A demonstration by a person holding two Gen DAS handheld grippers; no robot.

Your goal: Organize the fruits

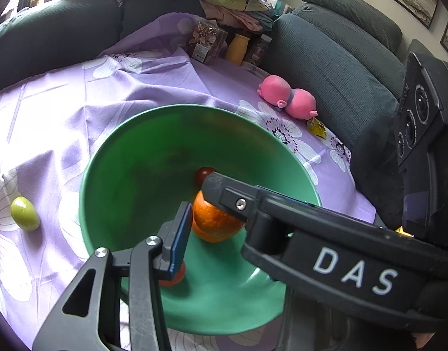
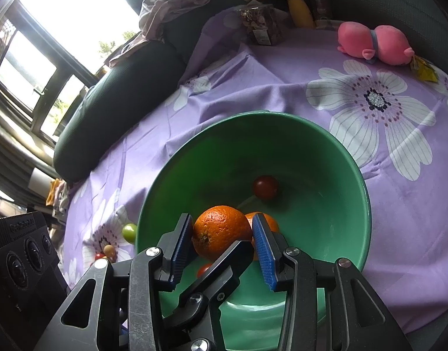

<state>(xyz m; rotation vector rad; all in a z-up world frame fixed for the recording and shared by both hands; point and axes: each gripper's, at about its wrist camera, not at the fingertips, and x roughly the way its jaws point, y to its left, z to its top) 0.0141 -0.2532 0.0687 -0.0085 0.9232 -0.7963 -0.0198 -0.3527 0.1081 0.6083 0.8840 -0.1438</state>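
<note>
Your orange [image 2: 221, 231] sits low inside the green bowl [image 2: 352, 161], your right gripper [image 2: 222, 244] squeezing it between blue pads, your left gripper [image 2: 224, 259] poking in beside it, jaws hard to tell, small green fruit [image 1: 24, 213] outside on the purple cloth [image 1: 77, 111].

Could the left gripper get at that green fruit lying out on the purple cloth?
Probably yes: the green fruit lies alone on the cloth, outside the green bowl, nothing beside it. The left gripper must first leave the bowl.

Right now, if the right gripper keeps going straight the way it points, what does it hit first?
Most likely the orange between its fingers, inside the green bowl. Past that comes the bowl's wall; depth is uncertain.
</note>
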